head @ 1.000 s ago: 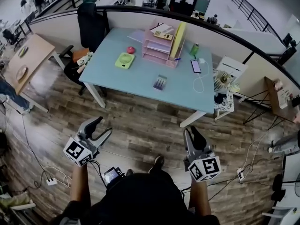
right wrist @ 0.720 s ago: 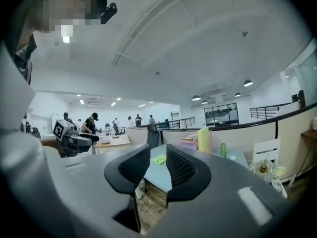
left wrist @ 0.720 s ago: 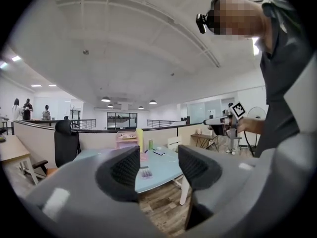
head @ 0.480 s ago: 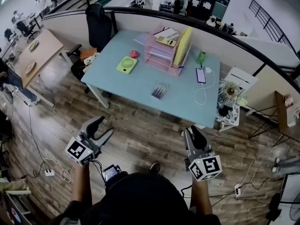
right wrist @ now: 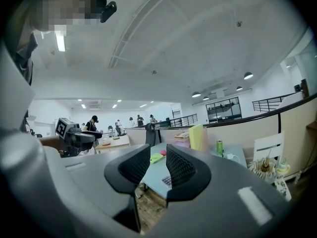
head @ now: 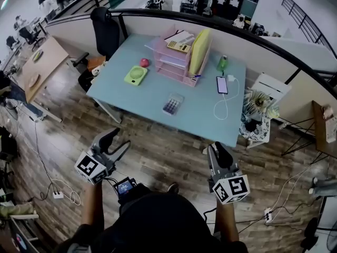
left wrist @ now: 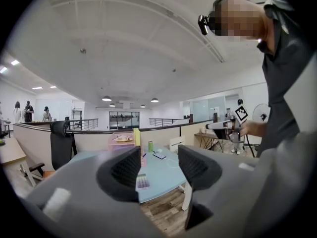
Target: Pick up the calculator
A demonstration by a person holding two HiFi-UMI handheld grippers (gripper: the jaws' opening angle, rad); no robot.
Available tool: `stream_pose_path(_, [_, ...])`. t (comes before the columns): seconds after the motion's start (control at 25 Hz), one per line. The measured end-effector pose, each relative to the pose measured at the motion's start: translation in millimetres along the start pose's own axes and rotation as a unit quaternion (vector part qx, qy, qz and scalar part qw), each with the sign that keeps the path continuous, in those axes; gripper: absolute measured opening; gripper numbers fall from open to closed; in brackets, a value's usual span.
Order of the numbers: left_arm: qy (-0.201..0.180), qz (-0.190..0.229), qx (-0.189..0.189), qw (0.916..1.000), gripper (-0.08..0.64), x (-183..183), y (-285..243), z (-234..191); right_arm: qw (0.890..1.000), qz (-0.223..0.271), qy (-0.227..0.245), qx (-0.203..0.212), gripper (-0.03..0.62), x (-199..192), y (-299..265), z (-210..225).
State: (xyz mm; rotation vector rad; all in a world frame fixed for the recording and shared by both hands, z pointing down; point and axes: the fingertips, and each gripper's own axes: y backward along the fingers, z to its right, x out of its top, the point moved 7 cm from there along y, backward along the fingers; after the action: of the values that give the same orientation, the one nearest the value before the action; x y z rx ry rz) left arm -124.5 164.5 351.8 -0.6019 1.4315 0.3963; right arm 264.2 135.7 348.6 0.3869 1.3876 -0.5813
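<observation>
The calculator [head: 172,105] lies flat near the front edge of the light blue table [head: 150,91], and I stand on the wooden floor well short of it. It is small and pale with dark keys. My left gripper [head: 115,140] is held low at the left, jaws open and empty, and its view shows the calculator [left wrist: 142,182] far off between its jaws. My right gripper [head: 217,151] is at the right, jaws only narrowly apart with nothing between them. Its view catches the calculator [right wrist: 167,181] partly behind the right jaw.
On the table stand a pink file organizer [head: 176,54] with a yellow folder [head: 199,50], a green round device [head: 135,75], a red object [head: 144,62], a green can [head: 223,64] and a phone [head: 221,85] on a white cable. A black chair [head: 105,30] is at the back left, a white stool [head: 259,103] at the right.
The table has drawn a little closer and larger in the head view. Both grippers keep about the same place and the same jaw openings.
</observation>
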Motion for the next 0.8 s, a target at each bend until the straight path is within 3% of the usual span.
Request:
stream_pose_path(0.32, [0.005, -0.016, -0.041, 0.999, 0.259, 5.4, -43.5, -11.4, 0.999, -0.006, -0.013, -0.029, 0.098, -6.3, -9.8, 13.4])
stream_pose_path(0.8, [-0.009, 0.029, -0.123, 0.992, 0.259, 5.8, -113.7, -112.2, 0.994, 0.003, -0.002, -0.11, 0.098, 14.5, -70.7, -4.6])
